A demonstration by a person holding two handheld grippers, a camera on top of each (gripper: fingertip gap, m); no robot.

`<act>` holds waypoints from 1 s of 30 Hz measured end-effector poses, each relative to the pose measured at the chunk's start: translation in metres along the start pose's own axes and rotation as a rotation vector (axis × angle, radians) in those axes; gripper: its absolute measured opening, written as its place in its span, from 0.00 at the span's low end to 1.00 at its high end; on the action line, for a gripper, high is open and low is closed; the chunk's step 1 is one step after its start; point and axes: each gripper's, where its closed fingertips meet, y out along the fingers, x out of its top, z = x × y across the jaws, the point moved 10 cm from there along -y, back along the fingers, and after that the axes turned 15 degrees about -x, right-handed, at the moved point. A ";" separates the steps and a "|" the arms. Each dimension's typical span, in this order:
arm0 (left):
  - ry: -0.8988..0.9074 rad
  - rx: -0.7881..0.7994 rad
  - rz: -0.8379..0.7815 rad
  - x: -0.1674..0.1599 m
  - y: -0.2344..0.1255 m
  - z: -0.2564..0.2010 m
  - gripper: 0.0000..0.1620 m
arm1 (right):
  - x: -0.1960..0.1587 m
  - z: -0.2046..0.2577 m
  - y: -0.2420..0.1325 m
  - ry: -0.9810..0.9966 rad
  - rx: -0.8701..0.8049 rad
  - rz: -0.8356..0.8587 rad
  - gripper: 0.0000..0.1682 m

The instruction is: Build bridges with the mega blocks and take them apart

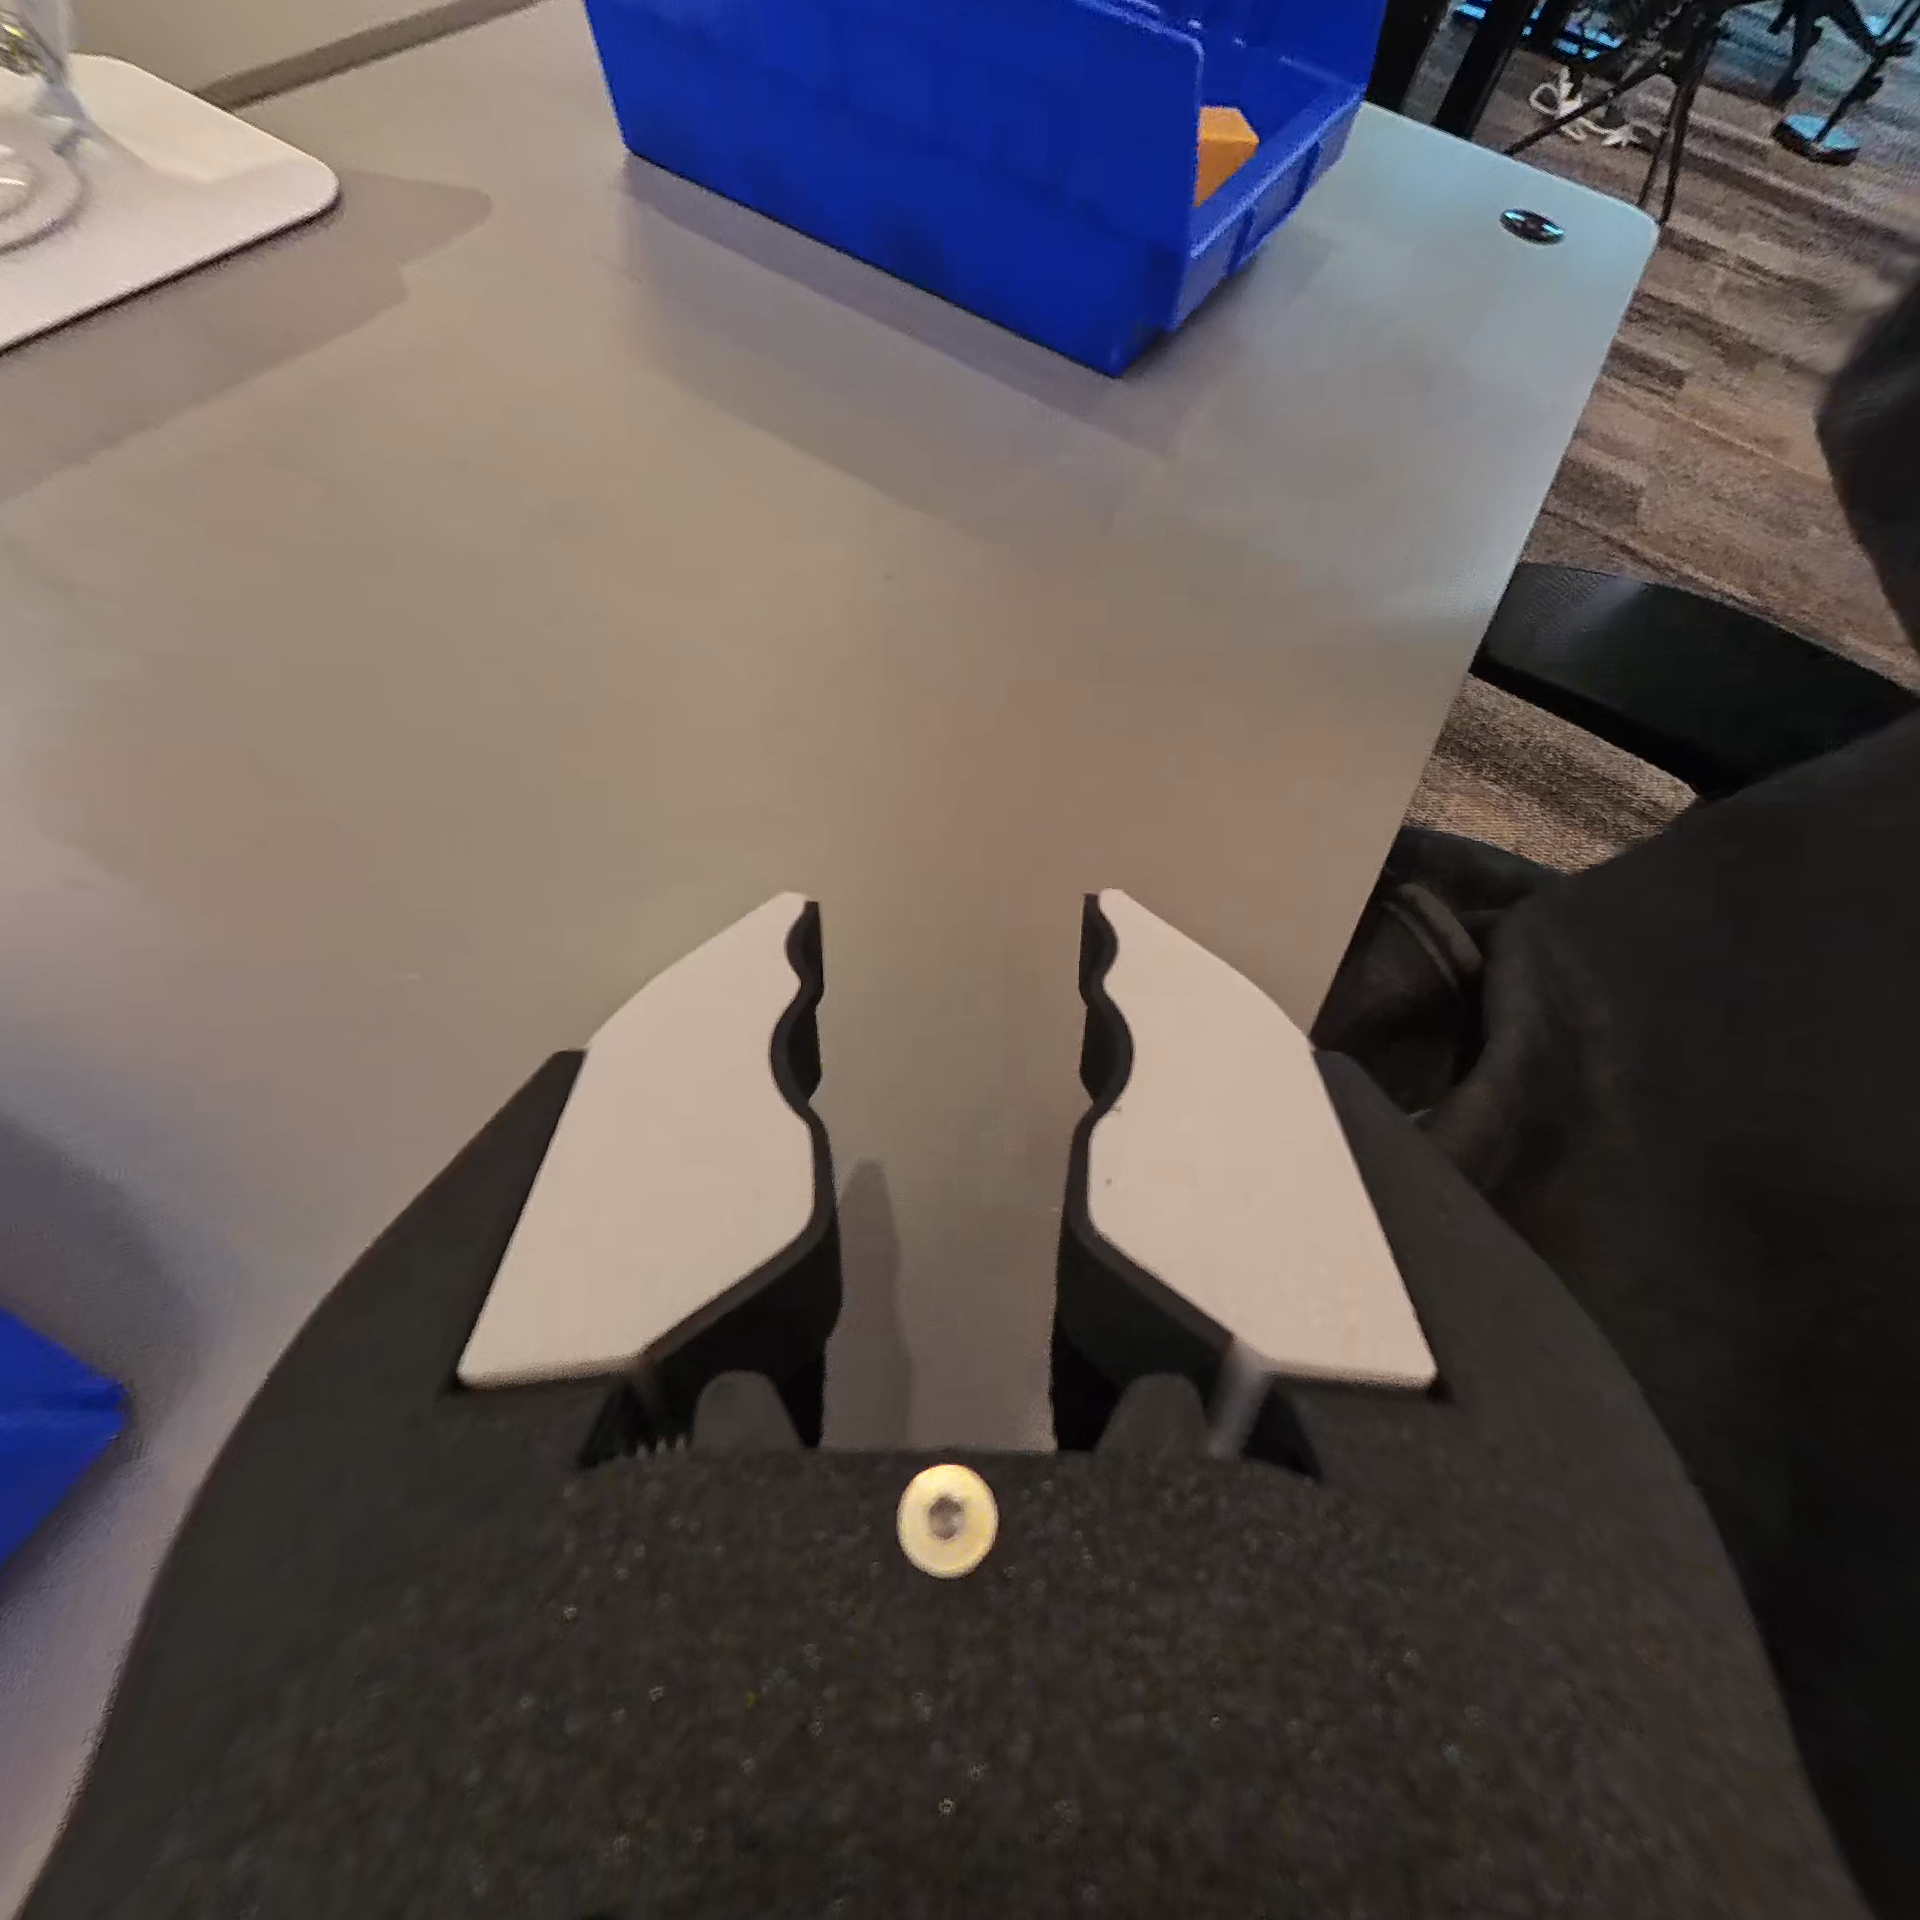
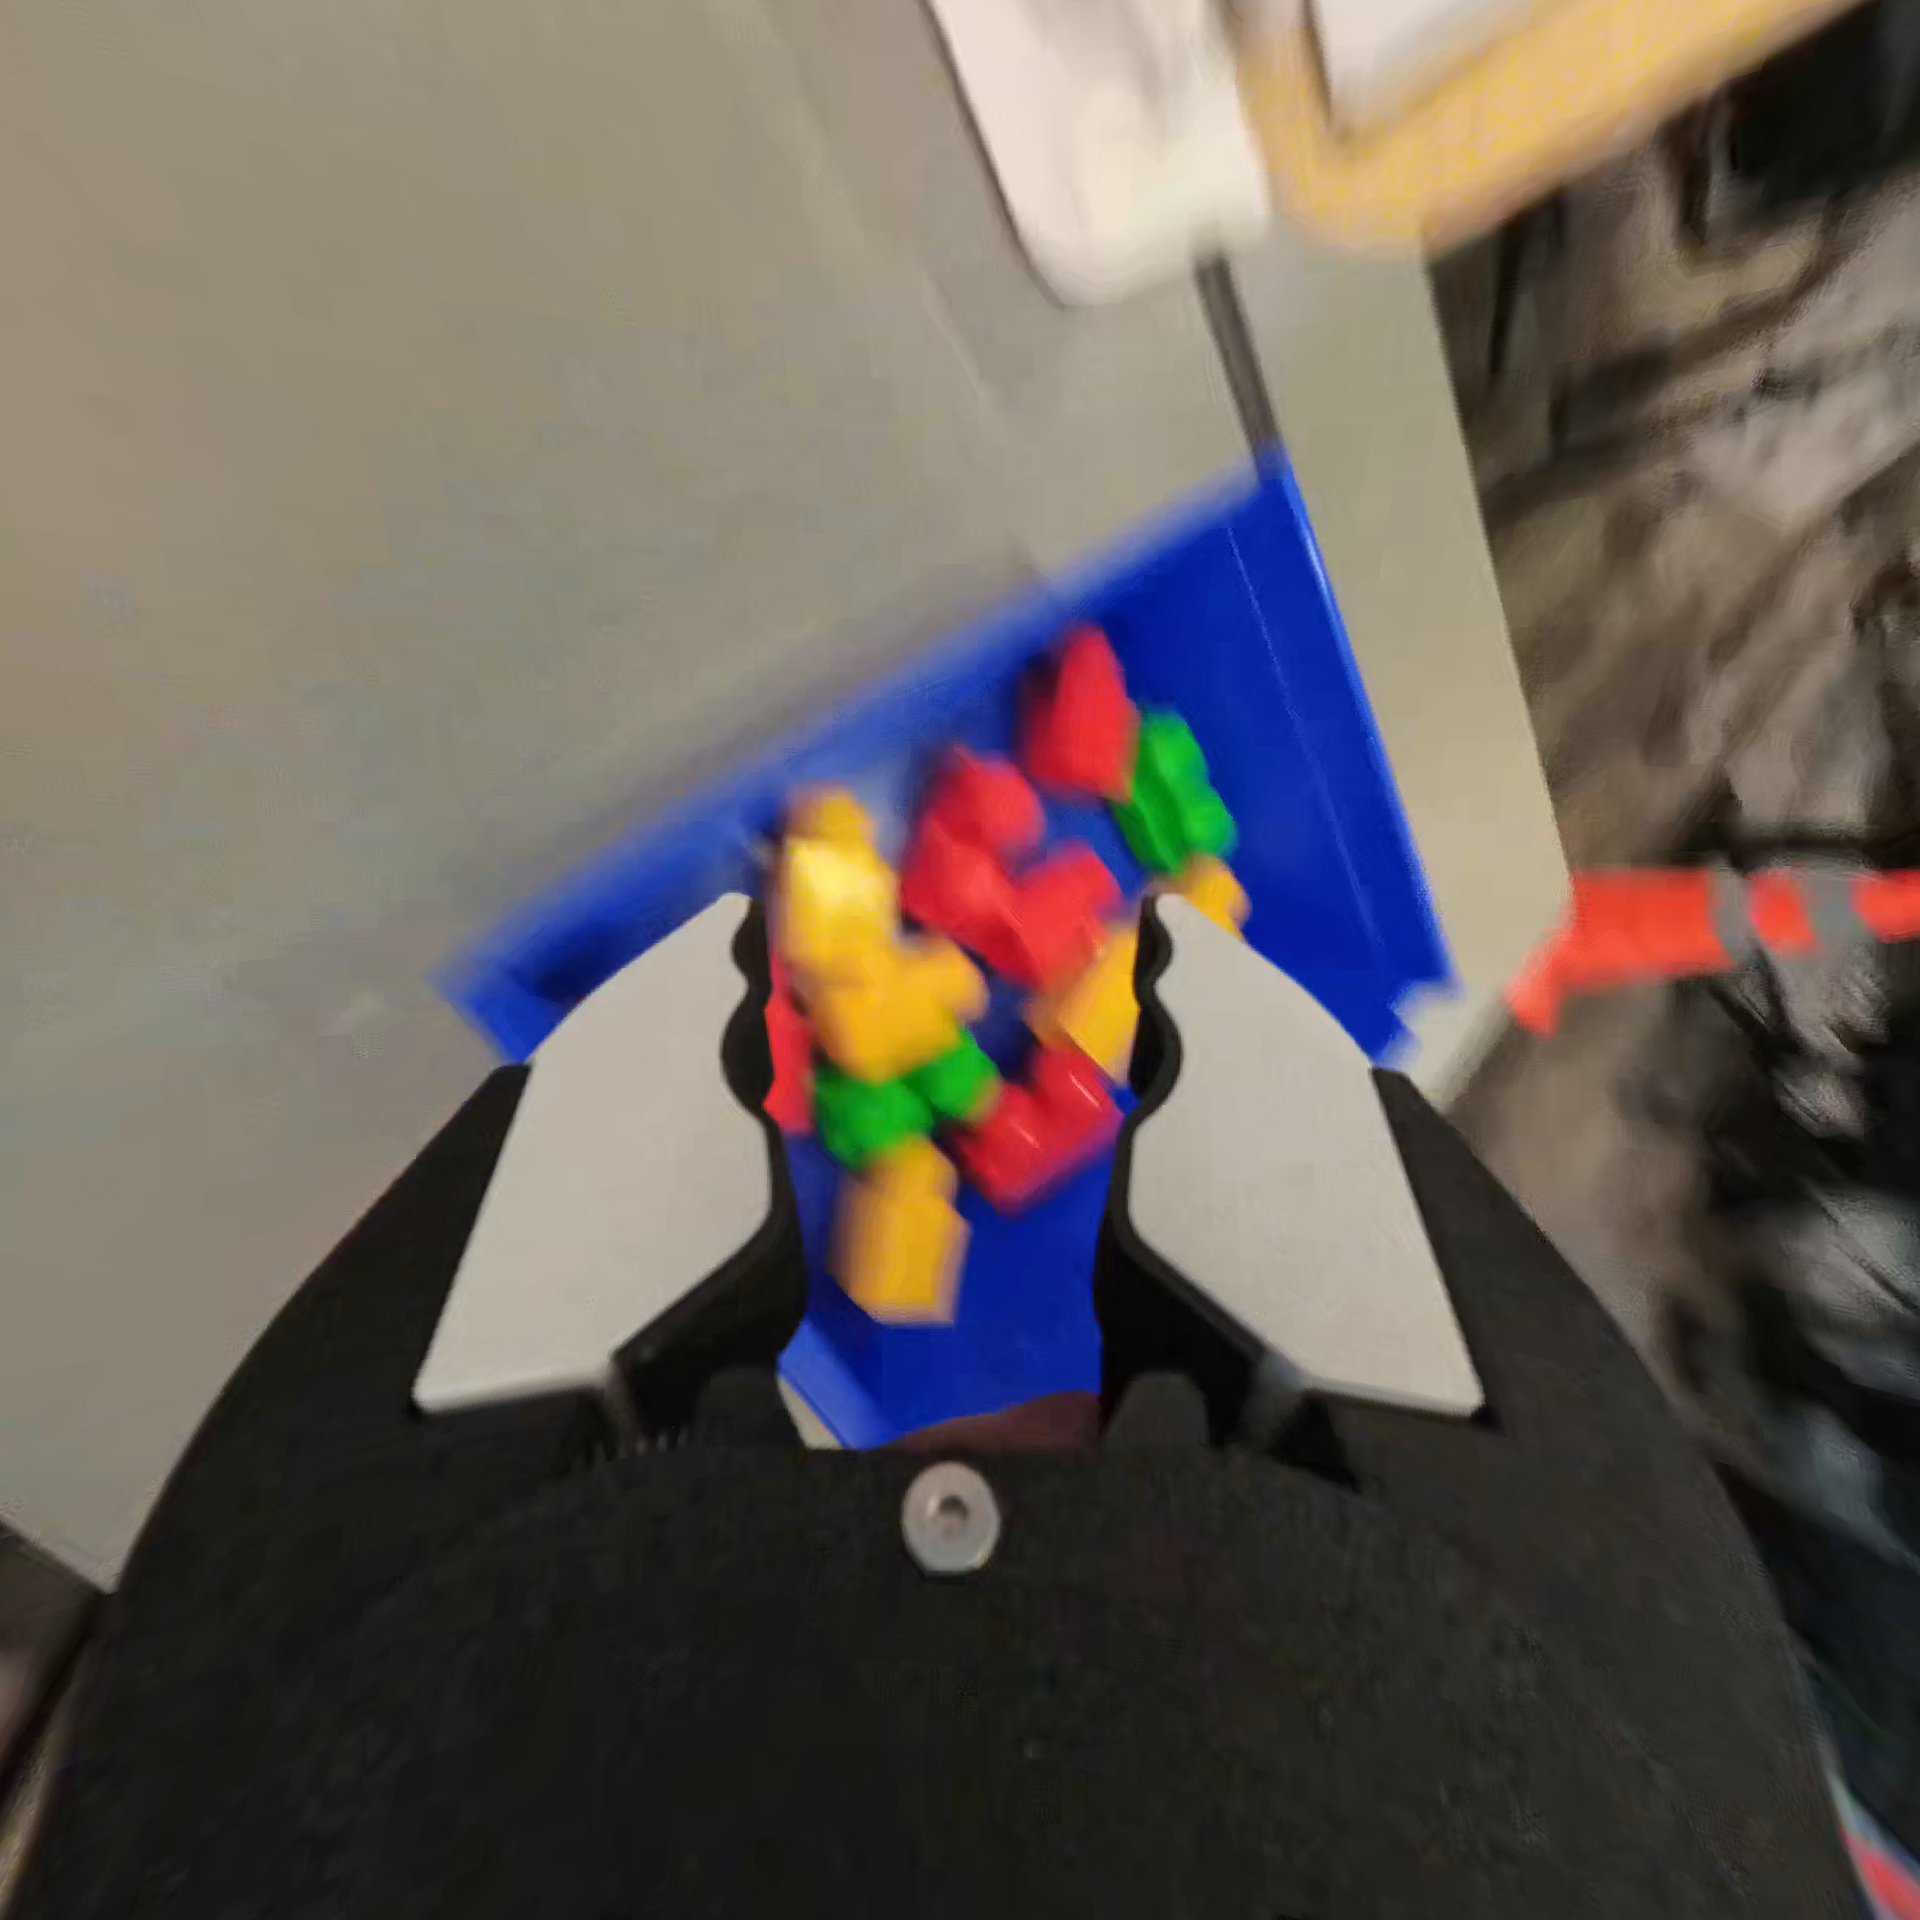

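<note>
item one: our left gripper [image 1: 951,914], fingers spread apart with nothing between them, only bare grey table [image 1: 727,644] showing through the gap. we hold it low over the tabletop, near the table's edge.

item two: a blue bin [image 1: 935,177] standing ahead of the left gripper, well apart from it, toward the far end of the table. an orange block [image 1: 1224,151] shows inside, behind an inner divider.

item three: a white mat [image 1: 177,218] at the far left of the left wrist view, with a clear glass object [image 1: 36,114] on it (only partly in view).

item four: a blue corner [image 1: 47,1423] at the left edge of that view; we cannot tell what it belongs to.

item five: our right gripper [image 2: 951,920], fingers likewise apart and gripping nothing, hovering over a second blue bin [image 2: 1299,748]. this view is heavily blurred.

item six: the mega blocks [image 2: 966,935], a loose heap of red, yellow and green pieces lying inside that bin, seen between and just beyond the right gripper's fingers. individual shapes are too smeared to count.

item seven: a dark chair [image 1: 1662,665] beside the table's edge, on patterned carpet.
</note>
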 end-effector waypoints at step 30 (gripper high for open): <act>-0.175 0.789 0.335 0.044 -0.140 0.188 0.40 | 0.021 0.229 -0.019 0.637 0.594 -0.564 0.29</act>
